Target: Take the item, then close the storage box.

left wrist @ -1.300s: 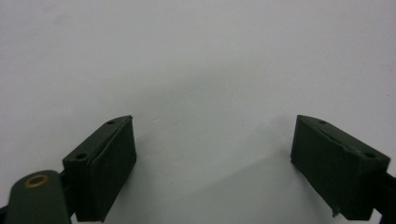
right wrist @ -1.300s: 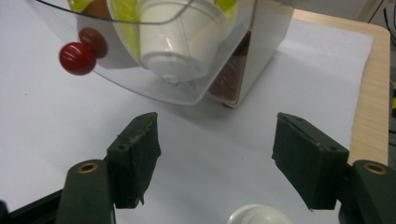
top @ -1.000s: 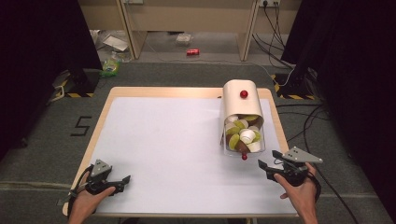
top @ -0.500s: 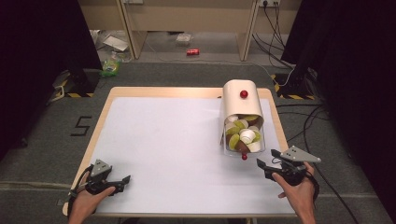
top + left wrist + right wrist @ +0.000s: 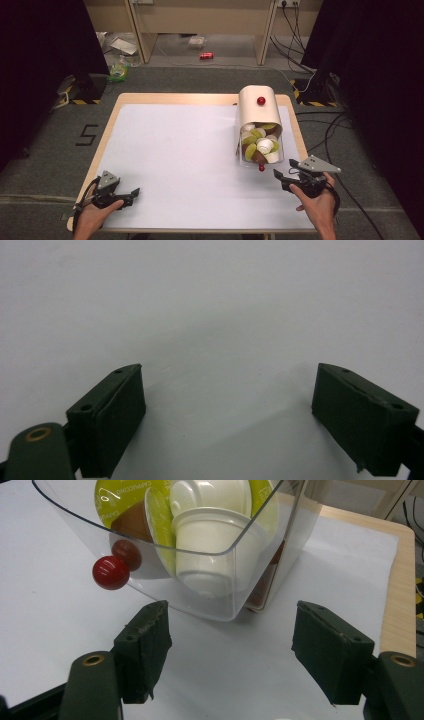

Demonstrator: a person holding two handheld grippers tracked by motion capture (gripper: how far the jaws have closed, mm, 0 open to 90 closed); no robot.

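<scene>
A cream box [image 5: 256, 104] with a red knob [image 5: 261, 101] on top stands at the table's right side. Out of its front slides a clear plastic drawer [image 5: 260, 146] [image 5: 210, 611] holding several green, white and brown coffee capsules [image 5: 212, 545]. The drawer's small red knob [image 5: 261, 168] [image 5: 110, 572] faces the front. My right gripper [image 5: 277, 175] [image 5: 230, 655] is open just in front of the drawer, close to it and apart from it. My left gripper [image 5: 134, 192] [image 5: 227, 410] rests open near the front left of the white table top [image 5: 175, 150], nothing between its jaws.
The wooden table edge [image 5: 400, 610] runs close on the right of the drawer. Beyond the table lie grey floor, cables [image 5: 330, 135], a red can [image 5: 206, 55] and some litter [image 5: 119, 70]. Dark curtains hang at both sides.
</scene>
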